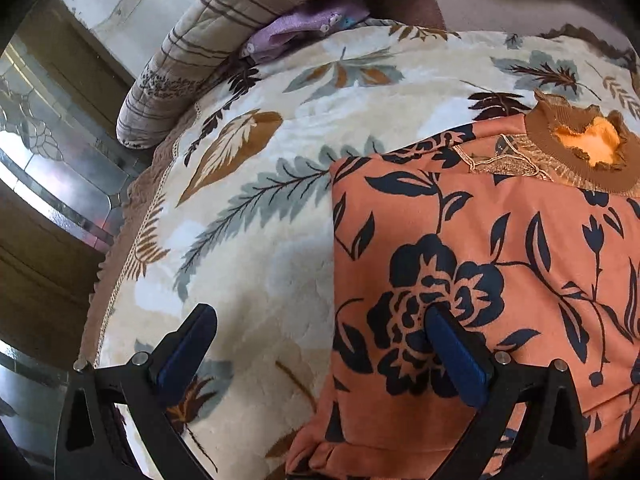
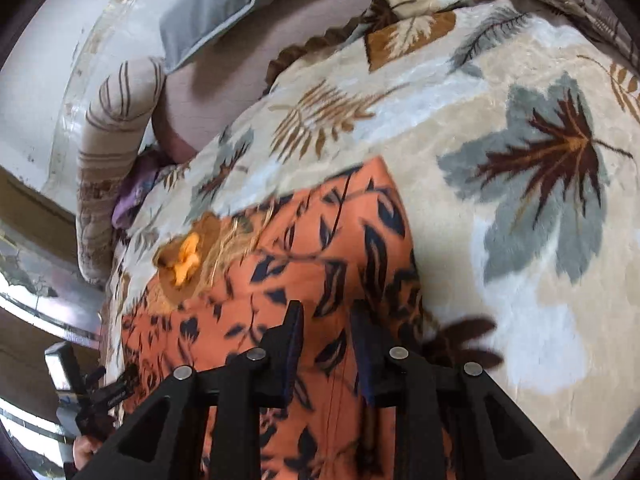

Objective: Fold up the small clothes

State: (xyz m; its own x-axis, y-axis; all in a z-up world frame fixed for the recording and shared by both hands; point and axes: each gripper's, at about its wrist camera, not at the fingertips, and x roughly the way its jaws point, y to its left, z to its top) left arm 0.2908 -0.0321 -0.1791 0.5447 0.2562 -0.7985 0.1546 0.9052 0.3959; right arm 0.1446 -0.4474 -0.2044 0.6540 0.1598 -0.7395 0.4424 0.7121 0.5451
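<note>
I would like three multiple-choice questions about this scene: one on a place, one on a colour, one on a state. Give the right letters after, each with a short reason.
1. Where does the orange floral garment lie?
A. on the leaf-print blanket
B. on a bare wooden floor
C. inside a basket

2. What colour is the small cloth beside the striped pillow?
A. green
B. purple
C. red

3. How do the jaws of the left claw stand?
A. wide apart
B. pressed together
C. clamped on the pillow

Answers:
1 A: blanket shows around the garment.
2 B: it is lilac-purple, tucked at the pillow.
3 A: one finger is over the blanket, the other over the garment.
</note>
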